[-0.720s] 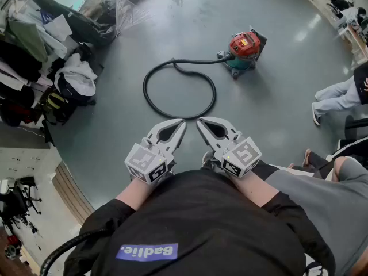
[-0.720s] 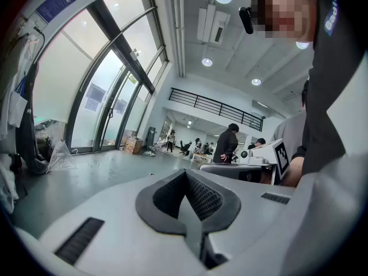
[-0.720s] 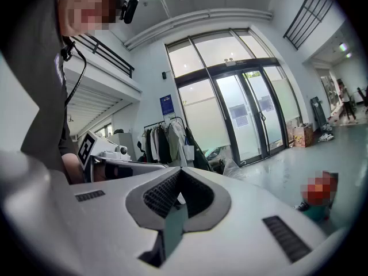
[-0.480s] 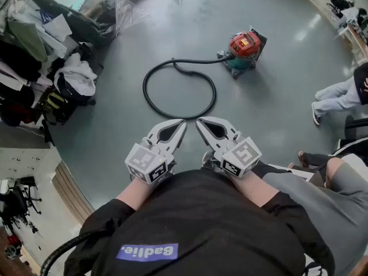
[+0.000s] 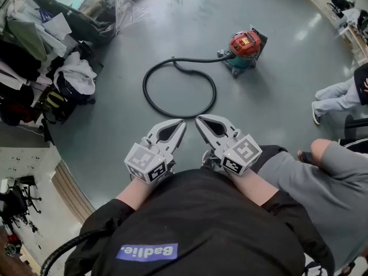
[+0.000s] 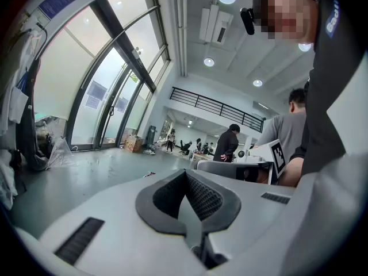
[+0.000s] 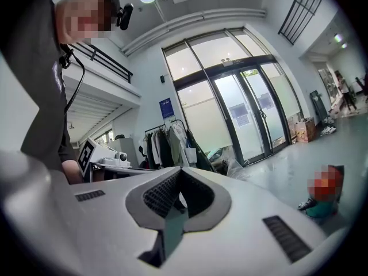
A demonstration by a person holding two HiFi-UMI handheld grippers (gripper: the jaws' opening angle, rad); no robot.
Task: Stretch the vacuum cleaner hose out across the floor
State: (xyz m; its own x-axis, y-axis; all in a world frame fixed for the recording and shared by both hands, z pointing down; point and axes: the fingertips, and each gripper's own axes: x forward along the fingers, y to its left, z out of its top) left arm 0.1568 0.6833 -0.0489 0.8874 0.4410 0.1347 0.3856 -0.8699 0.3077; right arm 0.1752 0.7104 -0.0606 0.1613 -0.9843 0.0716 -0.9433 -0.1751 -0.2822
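Both grippers, left gripper (image 5: 179, 125) and right gripper (image 5: 202, 122), are closed and empty; the hose (image 5: 178, 88) lies looped on the floor (image 5: 276, 96) just beyond them, about equally near.

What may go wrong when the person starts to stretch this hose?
The hose lies curled in a loop, so pulling may tighten it into a kink. The vacuum may roll or tip if the hose drags it. A person's legs at the right may block the path.
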